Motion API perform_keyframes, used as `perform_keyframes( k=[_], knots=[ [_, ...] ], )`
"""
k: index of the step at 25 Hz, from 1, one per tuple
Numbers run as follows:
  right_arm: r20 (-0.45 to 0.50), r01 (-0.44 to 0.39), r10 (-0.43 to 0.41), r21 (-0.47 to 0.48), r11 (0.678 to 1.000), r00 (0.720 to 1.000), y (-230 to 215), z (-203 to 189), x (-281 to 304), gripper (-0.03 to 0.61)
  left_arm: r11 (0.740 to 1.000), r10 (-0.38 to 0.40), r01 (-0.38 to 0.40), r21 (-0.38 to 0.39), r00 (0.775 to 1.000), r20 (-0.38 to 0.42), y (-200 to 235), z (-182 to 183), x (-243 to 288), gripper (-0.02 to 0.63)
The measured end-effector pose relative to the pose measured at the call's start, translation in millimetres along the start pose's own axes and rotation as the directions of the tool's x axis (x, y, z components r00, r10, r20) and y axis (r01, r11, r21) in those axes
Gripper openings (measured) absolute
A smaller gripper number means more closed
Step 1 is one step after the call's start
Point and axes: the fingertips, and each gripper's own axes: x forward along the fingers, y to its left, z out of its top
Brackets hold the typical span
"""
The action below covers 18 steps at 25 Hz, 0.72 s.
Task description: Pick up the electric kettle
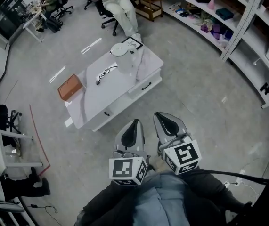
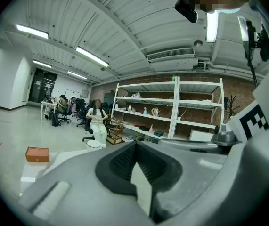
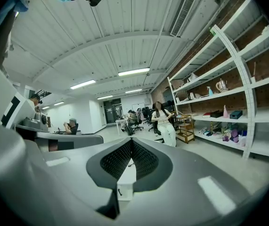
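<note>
Eluding right gripper view, kettle (image 1: 123,56) and brown box (image 1: 69,87) share a table (image 1: 107,94).

- Electric kettle (image 1: 123,55): white body, smooth, plastic-looking, with a light sheen.
- Table top (image 1: 89,102): white with faint grey veining like marble, smooth and glossy.
- Box (image 1: 69,87): brown and matt; whether wood or leather cannot be told.
- Cable (image 1: 105,73): thin, black, matt.
- Floor (image 1: 195,98): grey, smooth, concrete-like, with a dull shine.
- Left gripper (image 1: 134,125) (image 2: 135,160) and right gripper (image 1: 166,121) (image 3: 130,157): grey moulded shells, matt plastic.
- Pads (image 2: 121,161) (image 3: 114,160): black, rubber-like, with a fine studded texture.
- Marker cubes (image 1: 127,170): matt white faces with black print.
- Shelving (image 3: 228,91): white-painted metal, smooth.
- Wall (image 2: 195,95) behind it: rough reddish brick.
- Trousers (image 1: 165,204): blue denim cloth.
</note>
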Motion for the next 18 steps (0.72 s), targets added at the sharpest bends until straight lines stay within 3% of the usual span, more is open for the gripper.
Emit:
perform_keyframes(
  k=[10, 18],
  knots=[
    [0.081, -0.048, 0.046, 0.018, 0.999, 0.996, -50, 43, 35, 0.026, 0.996, 0.018, -0.020, 0.082, 1.000, 0.026, -17, 36, 58, 0.006],
    [0.100, -0.082, 0.080, 0.019, 0.996, 0.992, -64, 49, 56, 0.026, 0.994, 0.050, -0.054, 0.097, 0.998, 0.040, -12, 40, 78, 0.006]
  ],
)
